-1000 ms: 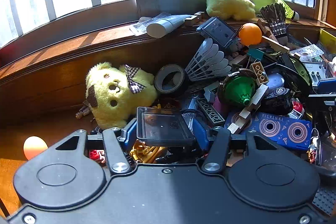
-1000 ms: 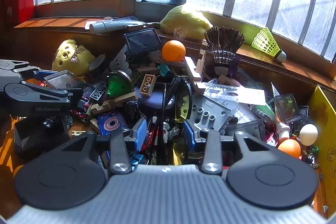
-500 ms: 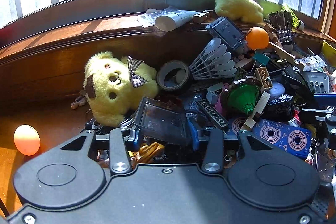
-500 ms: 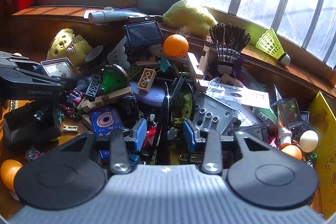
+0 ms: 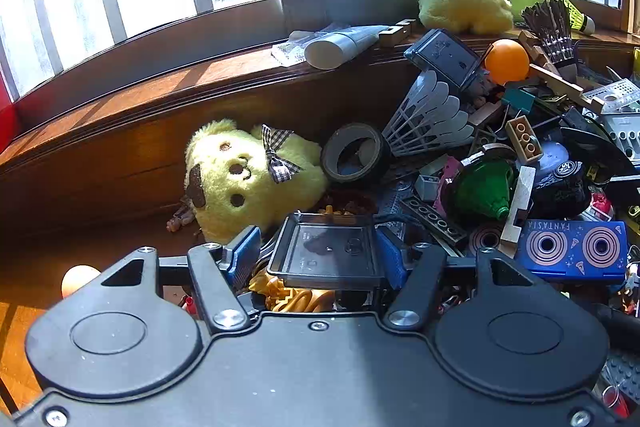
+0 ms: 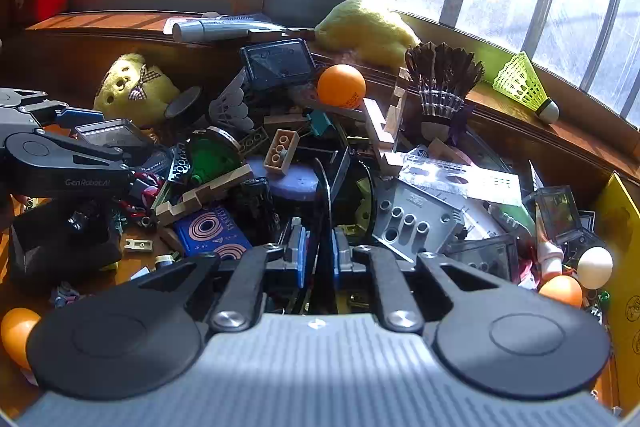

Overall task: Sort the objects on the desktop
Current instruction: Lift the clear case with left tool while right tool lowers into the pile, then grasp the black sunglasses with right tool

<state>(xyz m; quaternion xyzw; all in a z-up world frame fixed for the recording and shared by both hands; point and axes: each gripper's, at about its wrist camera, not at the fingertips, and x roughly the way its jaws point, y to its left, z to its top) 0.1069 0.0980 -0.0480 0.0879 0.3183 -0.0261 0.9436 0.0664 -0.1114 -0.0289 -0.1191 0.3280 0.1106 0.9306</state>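
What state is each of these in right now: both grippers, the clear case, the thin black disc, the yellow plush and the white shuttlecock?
left gripper: jaws opening, clear case between them
right gripper: shut on thin black disc
clear case: flat, touching the right pad only
thin black disc: standing on edge
yellow plush: lying against the wooden ledge
white shuttlecock: on its side atop the pile
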